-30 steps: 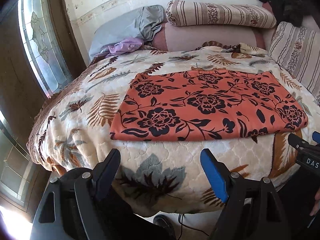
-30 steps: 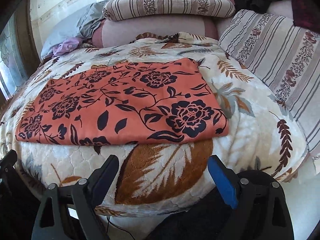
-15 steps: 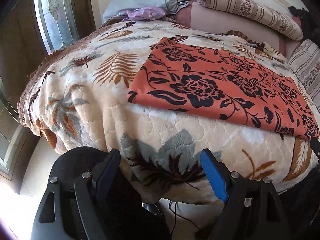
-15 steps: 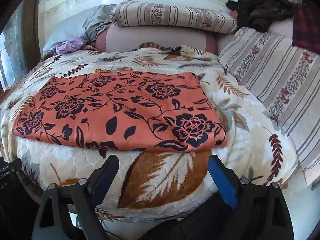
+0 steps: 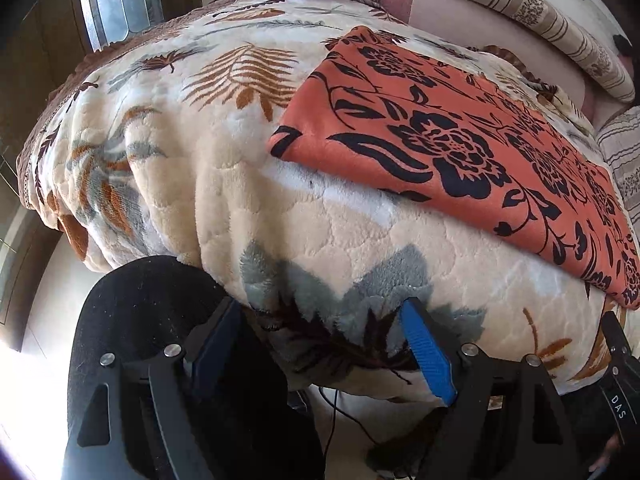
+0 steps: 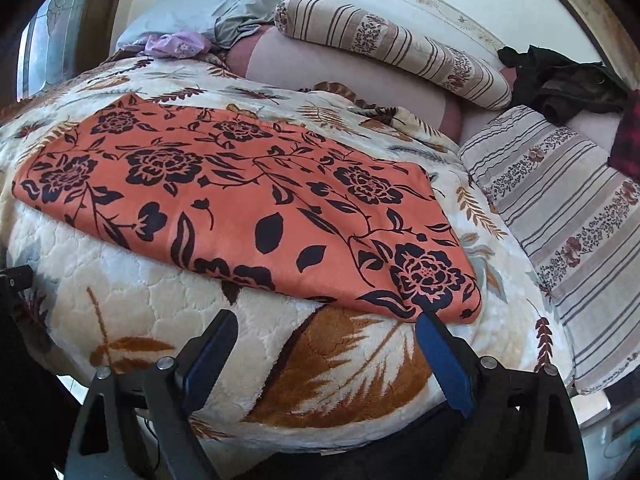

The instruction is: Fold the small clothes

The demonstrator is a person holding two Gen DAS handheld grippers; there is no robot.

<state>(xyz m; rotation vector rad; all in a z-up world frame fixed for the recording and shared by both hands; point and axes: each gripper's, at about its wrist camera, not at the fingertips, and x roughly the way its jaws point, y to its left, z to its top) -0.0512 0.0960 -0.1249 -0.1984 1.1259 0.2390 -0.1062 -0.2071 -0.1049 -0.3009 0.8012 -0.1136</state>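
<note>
An orange cloth with black flowers (image 5: pixel 460 148) (image 6: pixel 240 200) lies flat as a rectangle on the leaf-patterned blanket (image 5: pixel 208 168) (image 6: pixel 132 312) of the bed. My left gripper (image 5: pixel 320 340) hangs open over the blanket's front edge, short of the cloth's near left corner, with nothing between its blue pads. My right gripper (image 6: pixel 328 348) is open too, just in front of the cloth's near right corner; its right fingertip (image 6: pixel 430 326) sits at the cloth's hem. The right gripper's body (image 5: pixel 618 384) shows at the left wrist view's right edge.
Striped pillows (image 6: pixel 400 48) (image 6: pixel 568 216) and a pink bolster (image 6: pixel 352 80) line the back and right of the bed. Grey and lilac clothes (image 6: pixel 192 28) lie at the back left, dark clothes (image 6: pixel 560 80) at the back right. A window (image 5: pixel 116 4) stands left. Floor and a cable (image 5: pixel 340 412) lie below.
Both grippers have come closer to the bed's front edge and rolled, so the bed looks tilted. The left one dropped and swung left. The cloth has not moved.
</note>
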